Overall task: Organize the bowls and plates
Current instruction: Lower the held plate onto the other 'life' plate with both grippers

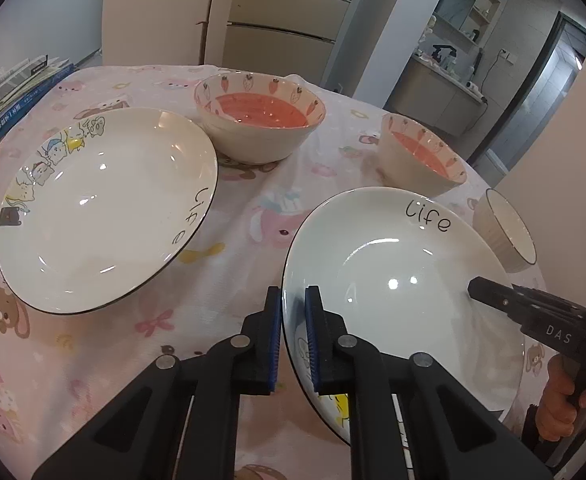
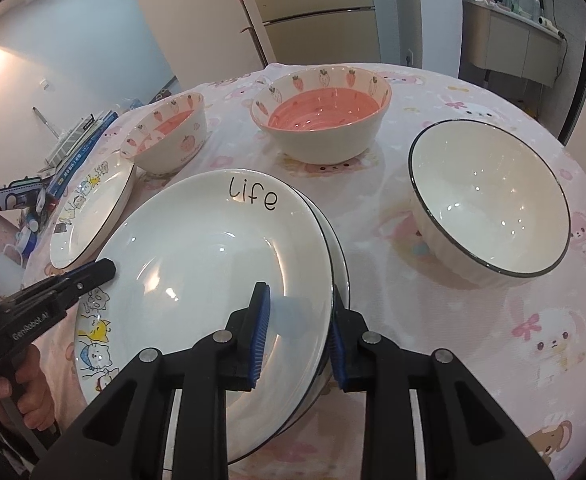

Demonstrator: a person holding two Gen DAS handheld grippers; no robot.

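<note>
plate [image 1: 405, 280] rim between both fingers

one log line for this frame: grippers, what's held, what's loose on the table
left gripper: shut on white "life" plate rim | right gripper: shut on opposite rim | loose: second white plate, two strawberry bowls, white bowl

Ahead of the tool, the round surface wears a pink cartoon-printed cloth [image 1: 221, 216]. Beyond it stands a tall beige cabinet with dark horizontal grooves [image 1: 285, 20], a thin wooden stick [image 1: 207, 24] leaning beside it. Far right, a cluttered counter with shelves [image 1: 453, 60] adjoins a dark-framed doorway [image 1: 541, 92]. Stacked books [image 1: 17, 88] lie far left.
</note>
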